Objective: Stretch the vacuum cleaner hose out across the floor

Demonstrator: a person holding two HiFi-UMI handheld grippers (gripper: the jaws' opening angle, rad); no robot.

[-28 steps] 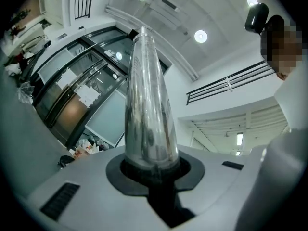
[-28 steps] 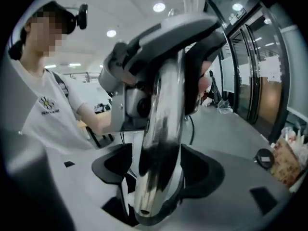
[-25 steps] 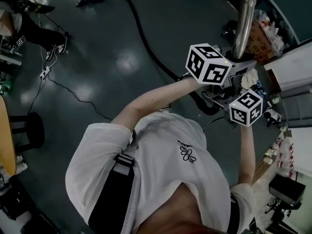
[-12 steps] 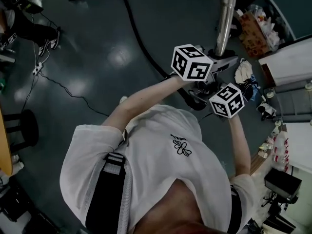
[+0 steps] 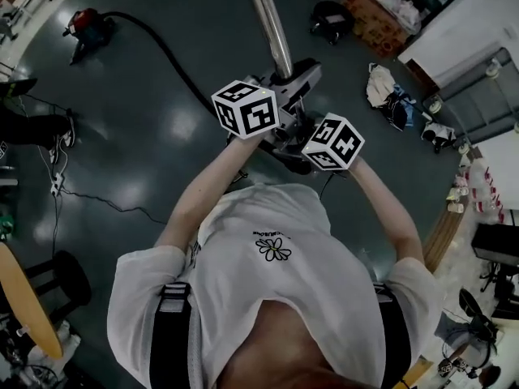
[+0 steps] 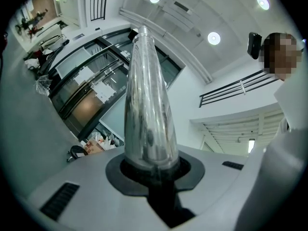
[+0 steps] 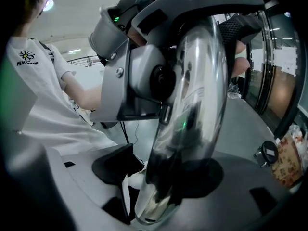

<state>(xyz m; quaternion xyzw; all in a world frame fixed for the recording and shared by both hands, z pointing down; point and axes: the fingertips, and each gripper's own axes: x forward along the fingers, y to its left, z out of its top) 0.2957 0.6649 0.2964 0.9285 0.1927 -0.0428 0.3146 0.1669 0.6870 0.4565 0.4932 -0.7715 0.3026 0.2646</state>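
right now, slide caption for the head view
Left tongs and right tongs clamp the chrome vacuum wand; black hose trails to the red vacuum cleaner.

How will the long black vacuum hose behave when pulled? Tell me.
Probably floppy: the long black vacuum hose lies in a curve across the grey floor. Once taut, it may drag or tip the small red vacuum cleaner at its far end.

head view: dim, floor glare | gripper views: fisheye, vignetted corners | ceiling lights bright
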